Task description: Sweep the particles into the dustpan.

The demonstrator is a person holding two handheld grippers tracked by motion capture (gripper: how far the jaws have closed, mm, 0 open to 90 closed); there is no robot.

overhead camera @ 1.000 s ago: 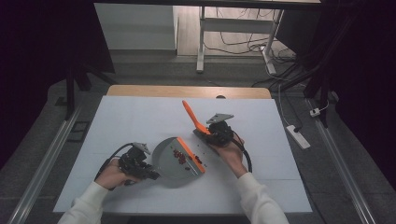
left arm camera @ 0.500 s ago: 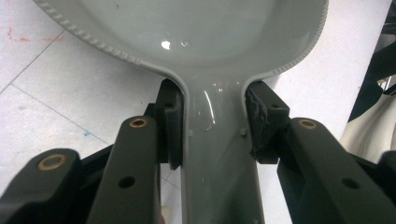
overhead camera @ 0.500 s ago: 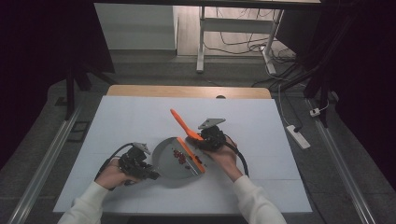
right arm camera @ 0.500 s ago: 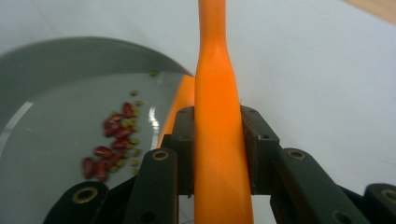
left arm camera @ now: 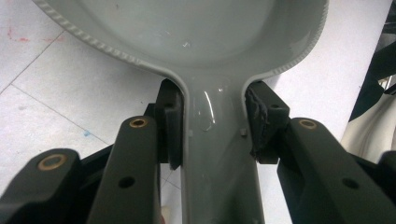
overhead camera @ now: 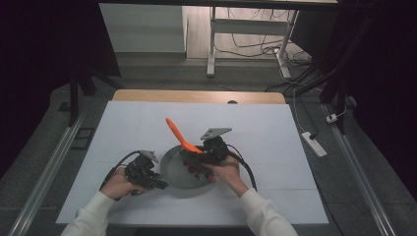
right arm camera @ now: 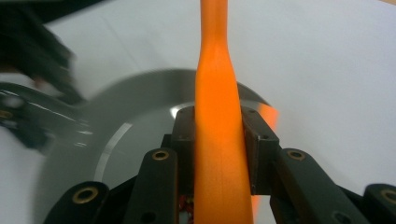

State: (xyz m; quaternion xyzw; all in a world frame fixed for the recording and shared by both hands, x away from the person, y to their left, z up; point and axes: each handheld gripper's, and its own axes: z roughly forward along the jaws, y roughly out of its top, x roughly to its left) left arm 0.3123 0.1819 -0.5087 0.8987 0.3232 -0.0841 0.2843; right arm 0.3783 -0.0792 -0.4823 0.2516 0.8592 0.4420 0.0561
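Left tongs [overhead camera: 156, 181], in the person's left hand [overhead camera: 119, 183], are clamped on the flat handle [left arm camera: 218, 154] of a grey pan [overhead camera: 173, 169]; the left gripper view shows both pads pressed against the handle's sides just below the pan's ribbed rim. Right tongs [overhead camera: 193, 158], in the right hand [overhead camera: 229, 169], are closed on an orange spatula [overhead camera: 180, 136]; in the right gripper view its shaft [right arm camera: 218, 126] runs straight up between the two pads, above the pan's bowl. In the high view the spatula slants up and to the left from the tongs, with its free end above the pan's far rim. The bowl looks bare apart from light reflections. The pan rests on the white tabletop [overhead camera: 275, 142], near its front edge and a little left of centre. Beyond it lie a wooden strip [overhead camera: 196, 96], a dark floor, a white frame leg [overhead camera: 211, 44] and loose cables [overhead camera: 255, 46]. Compared with one second earlier, the right tongs and spatula have shifted left and nearer the person, from beside the pan to over it; the left tongs and pan are unmoved.
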